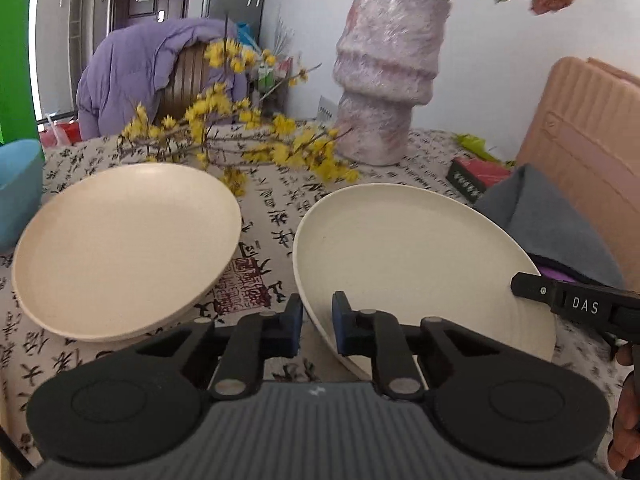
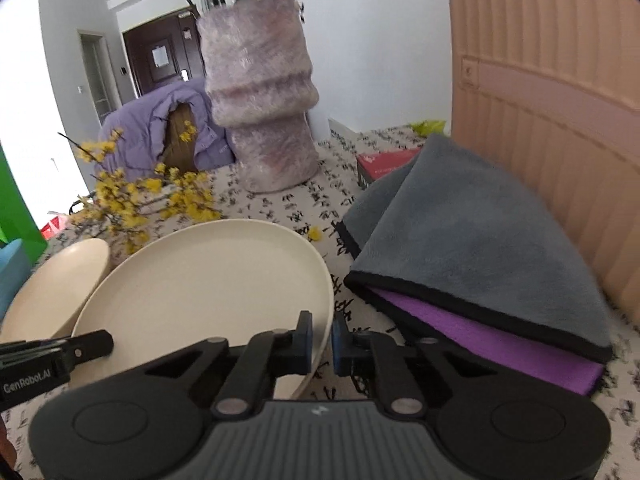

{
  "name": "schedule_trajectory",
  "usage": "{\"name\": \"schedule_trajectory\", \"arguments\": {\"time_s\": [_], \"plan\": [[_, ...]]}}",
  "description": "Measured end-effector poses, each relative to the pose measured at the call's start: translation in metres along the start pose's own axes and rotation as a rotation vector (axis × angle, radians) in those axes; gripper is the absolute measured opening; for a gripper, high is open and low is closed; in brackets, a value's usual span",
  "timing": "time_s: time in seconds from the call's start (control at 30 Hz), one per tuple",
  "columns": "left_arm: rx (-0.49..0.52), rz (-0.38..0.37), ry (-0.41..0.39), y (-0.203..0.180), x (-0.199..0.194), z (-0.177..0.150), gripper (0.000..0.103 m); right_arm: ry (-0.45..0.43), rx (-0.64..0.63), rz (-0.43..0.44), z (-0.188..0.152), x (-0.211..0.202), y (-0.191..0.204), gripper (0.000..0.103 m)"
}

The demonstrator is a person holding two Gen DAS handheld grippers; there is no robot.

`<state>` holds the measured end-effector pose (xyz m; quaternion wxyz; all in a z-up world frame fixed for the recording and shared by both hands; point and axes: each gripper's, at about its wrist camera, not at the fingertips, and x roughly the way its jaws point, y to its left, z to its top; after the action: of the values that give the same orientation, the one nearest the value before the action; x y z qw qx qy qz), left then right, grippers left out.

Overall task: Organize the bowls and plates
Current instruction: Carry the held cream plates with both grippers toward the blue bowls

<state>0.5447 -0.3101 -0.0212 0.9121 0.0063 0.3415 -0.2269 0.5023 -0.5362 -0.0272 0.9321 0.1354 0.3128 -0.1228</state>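
Two cream plates are in view. One plate [image 1: 416, 256] [image 2: 208, 292] is held tilted above the patterned tablecloth. My left gripper [image 1: 318, 326] is shut on its left rim. My right gripper [image 2: 321, 342] is shut on its right rim; part of that gripper shows in the left wrist view [image 1: 576, 304]. The other cream plate [image 1: 124, 244] [image 2: 56, 284] lies to the left on the cloth, on top of what looks like another plate.
A tall pink-grey vase [image 1: 388, 76] [image 2: 264, 96] stands at the back, with yellow flower branches [image 1: 224, 136] lying before it. A folded grey and purple cloth [image 2: 480, 264] lies right, beside a peach case [image 2: 560, 100]. A blue tub [image 1: 18, 184] sits far left.
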Motion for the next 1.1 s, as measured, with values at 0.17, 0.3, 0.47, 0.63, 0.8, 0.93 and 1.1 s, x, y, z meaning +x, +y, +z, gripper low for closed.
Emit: {"name": "schedule_trajectory", "arguments": {"time_s": [0.17,0.3,0.47,0.63,0.8,0.93,1.1], "plan": [[-0.004,-0.013,-0.027,-0.010,-0.045,-0.021,0.016,-0.012,0.015,0.015,-0.015,-0.042,-0.006,0.010],[-0.027,-0.019,-0.032,-0.011,-0.080,-0.042,0.016,-0.003,0.015,0.031,-0.040,-0.079,-0.006,0.010],[-0.042,-0.018,-0.043,-0.011,-0.133,-0.073,0.016,-0.016,0.021,0.059,-0.073,-0.125,-0.003,0.010],[-0.055,-0.011,-0.042,-0.014,-0.188,-0.115,0.016,-0.012,0.024,0.093,-0.117,-0.179,-0.001,0.010],[-0.055,0.016,-0.052,-0.014,-0.237,-0.159,0.016,-0.005,0.014,0.112,-0.156,-0.221,0.005,0.010],[-0.064,0.049,-0.062,-0.010,-0.263,-0.182,0.016,0.007,-0.017,0.121,-0.179,-0.241,0.019,0.011],[-0.095,0.081,-0.082,0.006,-0.292,-0.201,0.016,-0.013,-0.053,0.145,-0.195,-0.262,0.041,0.011]]}}
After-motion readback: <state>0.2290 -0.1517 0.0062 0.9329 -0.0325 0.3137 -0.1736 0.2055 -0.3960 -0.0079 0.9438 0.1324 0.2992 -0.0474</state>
